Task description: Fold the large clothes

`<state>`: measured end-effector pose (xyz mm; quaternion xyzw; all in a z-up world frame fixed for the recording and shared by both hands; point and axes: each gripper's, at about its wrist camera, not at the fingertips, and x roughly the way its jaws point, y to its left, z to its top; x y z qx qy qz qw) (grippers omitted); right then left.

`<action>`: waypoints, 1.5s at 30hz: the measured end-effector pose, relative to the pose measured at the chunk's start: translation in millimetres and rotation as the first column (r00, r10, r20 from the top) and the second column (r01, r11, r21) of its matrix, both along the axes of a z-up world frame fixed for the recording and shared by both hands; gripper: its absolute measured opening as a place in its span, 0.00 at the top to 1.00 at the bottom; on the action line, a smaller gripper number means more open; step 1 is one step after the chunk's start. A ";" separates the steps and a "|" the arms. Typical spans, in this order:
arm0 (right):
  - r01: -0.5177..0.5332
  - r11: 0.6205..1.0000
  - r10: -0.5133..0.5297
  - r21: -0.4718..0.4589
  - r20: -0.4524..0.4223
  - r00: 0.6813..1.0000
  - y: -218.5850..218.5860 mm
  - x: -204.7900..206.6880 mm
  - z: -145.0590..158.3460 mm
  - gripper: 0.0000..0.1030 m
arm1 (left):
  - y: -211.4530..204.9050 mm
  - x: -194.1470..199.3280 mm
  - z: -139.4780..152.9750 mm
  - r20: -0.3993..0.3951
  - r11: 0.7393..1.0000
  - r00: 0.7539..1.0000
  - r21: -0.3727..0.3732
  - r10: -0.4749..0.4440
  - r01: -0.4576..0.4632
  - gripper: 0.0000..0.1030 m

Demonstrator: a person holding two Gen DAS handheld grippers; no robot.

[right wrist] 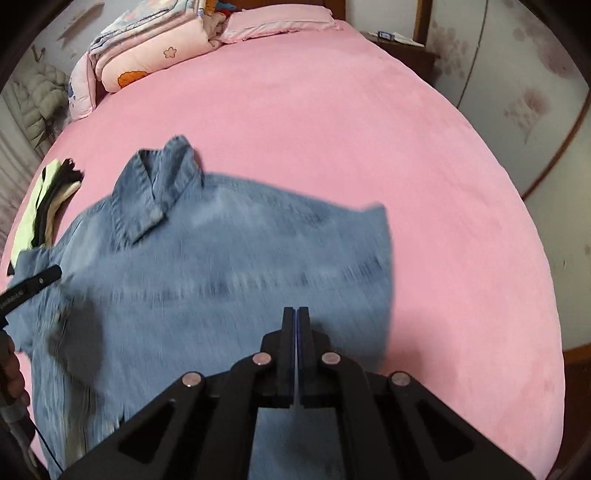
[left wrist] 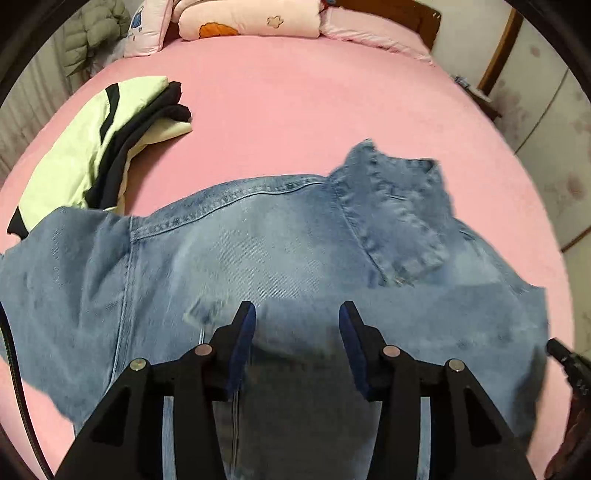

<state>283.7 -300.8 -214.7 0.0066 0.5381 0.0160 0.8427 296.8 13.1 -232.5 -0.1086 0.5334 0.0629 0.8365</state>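
A blue denim shirt [left wrist: 258, 240] lies spread on the pink bed, its collar [left wrist: 395, 210] toward the far side. It also shows in the right wrist view [right wrist: 221, 266], blurred by motion, collar [right wrist: 155, 192] at the upper left. My left gripper [left wrist: 297, 314] is open and empty, hovering above the middle of the shirt. My right gripper [right wrist: 296, 314] is shut with its jaws pressed together above the shirt's near right part; I cannot tell whether cloth is pinched between them. The left gripper's tip [right wrist: 40, 277] shows at the left edge of the right wrist view.
A folded stack of pale green and black clothes [left wrist: 96, 155] lies on the bed [left wrist: 295, 110] left of the shirt. Pillows and a folded quilt [left wrist: 247, 18] sit at the headboard. A nightstand [right wrist: 402, 44] and wardrobe doors stand at the right.
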 end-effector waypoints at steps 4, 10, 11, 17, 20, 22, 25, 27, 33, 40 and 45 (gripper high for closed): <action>0.022 1.000 -0.022 0.004 -0.014 1.000 2.1 35.5 -18.3 1.00 | 0.8 15.6 -37.3 -0.080 0.999 0.996 0.013 0.050 -0.049 0.56; 0.088 0.996 -0.090 -0.019 -0.083 0.992 -33.6 56.6 -53.4 1.00 | 6.0 15.6 -50.5 -0.103 0.992 0.995 0.122 0.015 -0.002 0.41; 0.096 0.995 -0.097 -0.010 -0.085 0.992 -39.3 56.1 -53.0 1.00 | 11.1 14.7 -50.3 -0.104 0.994 0.994 0.104 0.022 -0.011 0.41; 0.124 0.991 -0.119 0.045 -0.098 0.988 -57.6 41.3 -25.6 1.00 | 11.6 -0.5 -23.7 -0.121 0.993 0.991 0.106 0.062 -0.049 0.41; 0.090 0.993 -0.083 0.082 -0.086 0.993 -52.3 24.9 -1.9 1.00 | -0.3 -21.2 8.0 -0.108 0.994 0.992 0.099 0.059 -0.048 0.39; 0.055 0.993 -0.048 0.102 -0.075 0.996 -45.8 10.3 18.4 1.00 | -11.4 -35.6 28.7 -0.105 0.994 0.993 0.100 0.050 -0.039 0.31; 0.004 0.993 0.002 0.118 -0.054 0.999 -39.2 -9.0 46.6 1.00 | -28.8 -56.1 60.3 -0.084 0.994 0.996 0.104 0.036 -0.027 0.29; -0.036 0.990 0.043 0.140 -0.047 0.998 -32.0 -22.3 66.9 1.00 | -40.0 -70.1 81.1 -0.068 0.995 0.997 0.092 0.034 -0.028 0.29; -0.183 0.973 0.186 0.142 -0.008 0.982 -7.5 -55.7 117.2 0.97 | -65.6 -109.8 142.8 -0.002 0.996 0.999 0.074 0.044 -0.044 0.21; -0.329 0.934 0.322 0.139 0.066 0.944 21.3 -89.2 163.8 0.97 | -68.9 -161.4 201.8 0.044 0.994 0.995 0.048 0.093 -0.095 0.17; -0.346 0.921 0.336 0.182 0.081 0.938 39.7 -108.8 181.9 0.97 | -46.7 -187.5 221.3 0.048 0.988 0.987 0.001 0.152 -0.152 0.17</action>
